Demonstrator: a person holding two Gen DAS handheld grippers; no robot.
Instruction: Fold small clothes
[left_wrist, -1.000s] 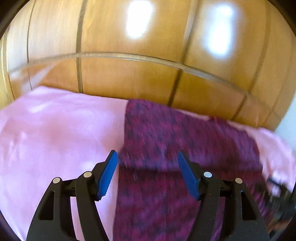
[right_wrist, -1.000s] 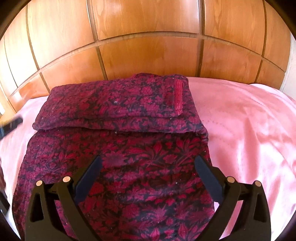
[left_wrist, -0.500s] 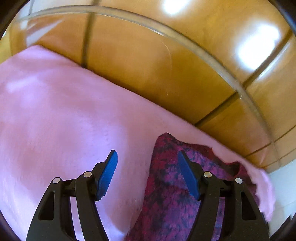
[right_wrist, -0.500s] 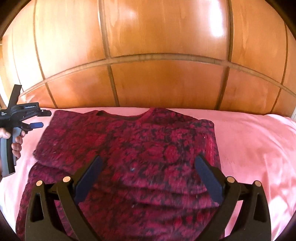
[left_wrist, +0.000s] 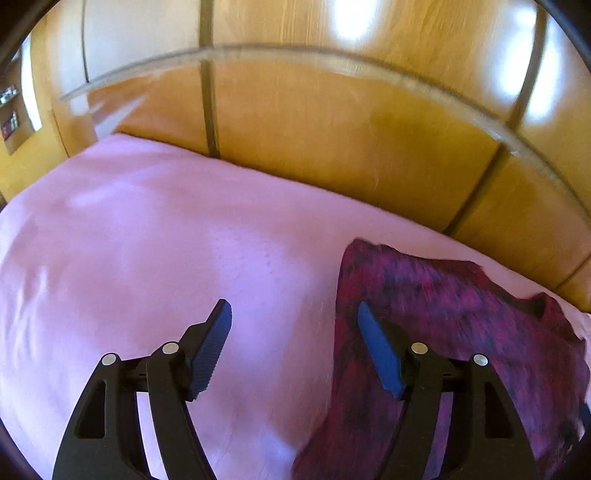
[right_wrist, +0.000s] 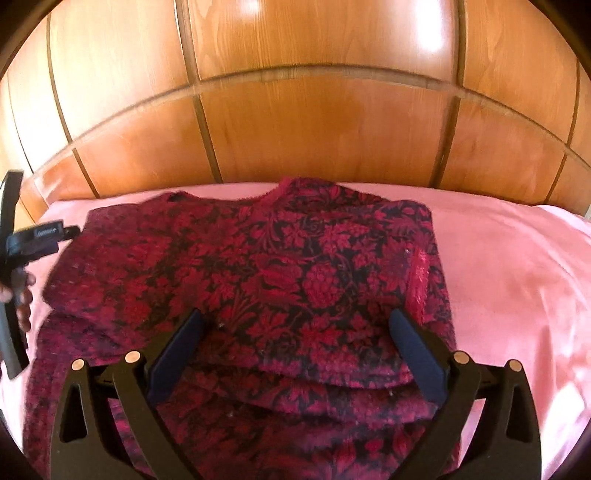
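Crimson floral sweater (right_wrist: 280, 280) lies part-folded on the pink bed (right_wrist: 517, 280), under your right tongs (right_wrist: 295, 350), just right of your left tongs (left_wrist: 293, 347). Both are released, the left having just widened, empty. Next, probably, grasp its left edge.

Bed w/ pink satin sheet (right_wrist: 517, 280) fills the near area. Far side: glossy wooden headboard (right_wrist: 317, 136), orange-brown panels split by dark grooves. Bright light patches reflect off upper panels. Small shelf niche (left_wrist: 9, 122) at far left.
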